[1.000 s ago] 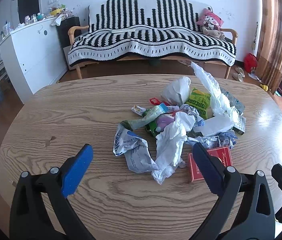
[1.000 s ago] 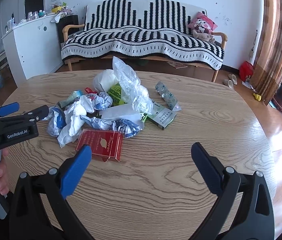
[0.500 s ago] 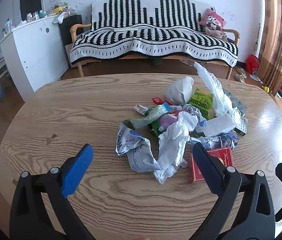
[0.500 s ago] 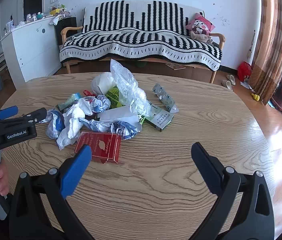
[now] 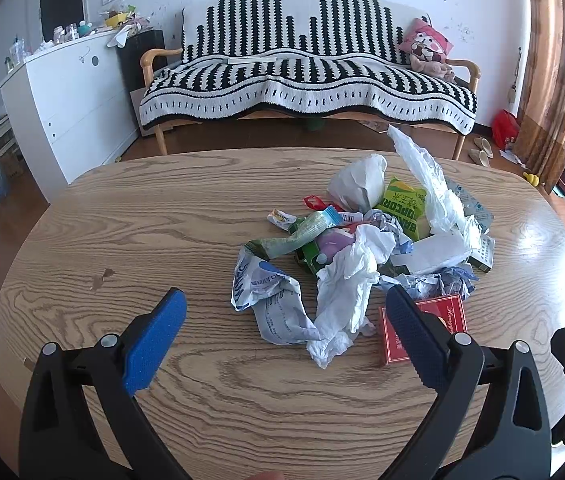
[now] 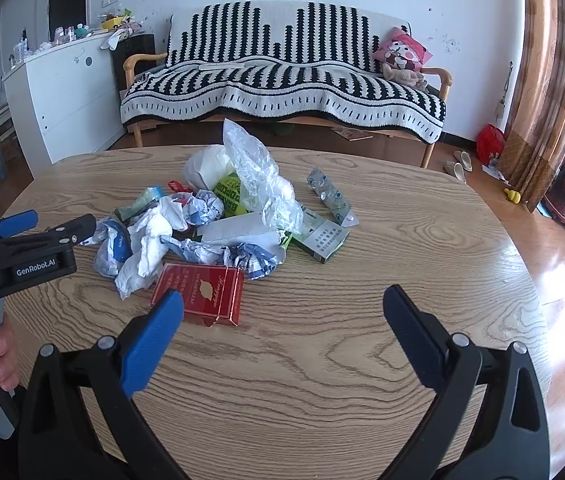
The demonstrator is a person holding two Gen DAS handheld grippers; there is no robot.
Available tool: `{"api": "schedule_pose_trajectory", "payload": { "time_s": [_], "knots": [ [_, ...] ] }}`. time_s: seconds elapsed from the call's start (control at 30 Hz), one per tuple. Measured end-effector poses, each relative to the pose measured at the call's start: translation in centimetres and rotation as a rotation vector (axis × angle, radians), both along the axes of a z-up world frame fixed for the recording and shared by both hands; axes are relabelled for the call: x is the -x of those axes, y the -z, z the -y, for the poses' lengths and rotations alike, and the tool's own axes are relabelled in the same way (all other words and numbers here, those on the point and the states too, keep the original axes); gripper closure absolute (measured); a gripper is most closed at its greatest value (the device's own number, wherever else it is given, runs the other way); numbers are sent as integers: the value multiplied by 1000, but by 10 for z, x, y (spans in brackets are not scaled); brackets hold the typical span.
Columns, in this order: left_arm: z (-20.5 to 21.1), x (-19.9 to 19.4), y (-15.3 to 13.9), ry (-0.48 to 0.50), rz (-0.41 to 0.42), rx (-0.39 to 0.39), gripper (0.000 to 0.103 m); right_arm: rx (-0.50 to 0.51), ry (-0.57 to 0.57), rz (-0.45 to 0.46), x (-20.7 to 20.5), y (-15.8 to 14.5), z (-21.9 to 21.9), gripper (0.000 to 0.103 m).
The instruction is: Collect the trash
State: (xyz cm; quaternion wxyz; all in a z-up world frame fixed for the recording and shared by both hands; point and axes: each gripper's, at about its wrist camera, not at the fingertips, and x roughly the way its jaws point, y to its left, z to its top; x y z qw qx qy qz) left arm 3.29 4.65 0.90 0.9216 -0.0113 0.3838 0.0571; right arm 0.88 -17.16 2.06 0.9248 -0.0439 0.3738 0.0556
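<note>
Both tools, left tool (image 5: 282,332) and right tool (image 6: 282,330), hover spread and empty. The trash pile (image 5: 362,248) sits mid-desk (image 5: 122,220); take the red box (image 6: 198,294) (nearest) squarely across its narrow sides.

Trash pile (image 5: 366,248) lies on worktop ahead of me, pieces touching and overlapping. Red flat carton (image 6: 198,294) at near edge, lying flat, one corner torn. Beside it crumpled white tissue (image 6: 144,246) and crushed white-blue wrapper (image 5: 268,300). Clear plastic bag (image 6: 260,176) stands up over middle, green-yellow popcorn bag (image 5: 402,206) under it. Green-white small box (image 6: 320,240) lies flat at right side; blister pack (image 6: 332,198) just behind it, slightly apart from heap.
</note>
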Motion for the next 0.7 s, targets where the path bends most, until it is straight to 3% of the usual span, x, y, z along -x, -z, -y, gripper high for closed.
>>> {"api": "schedule_pose_trajectory", "payload": {
  "time_s": [0.4, 0.7],
  "knots": [
    [6, 2, -7, 10, 34, -30, 6, 0, 1, -1, 0, 0, -1, 6],
    [3, 4, -4, -3, 9, -6, 6, 0, -1, 0, 0, -1, -1, 6]
  ]
}}
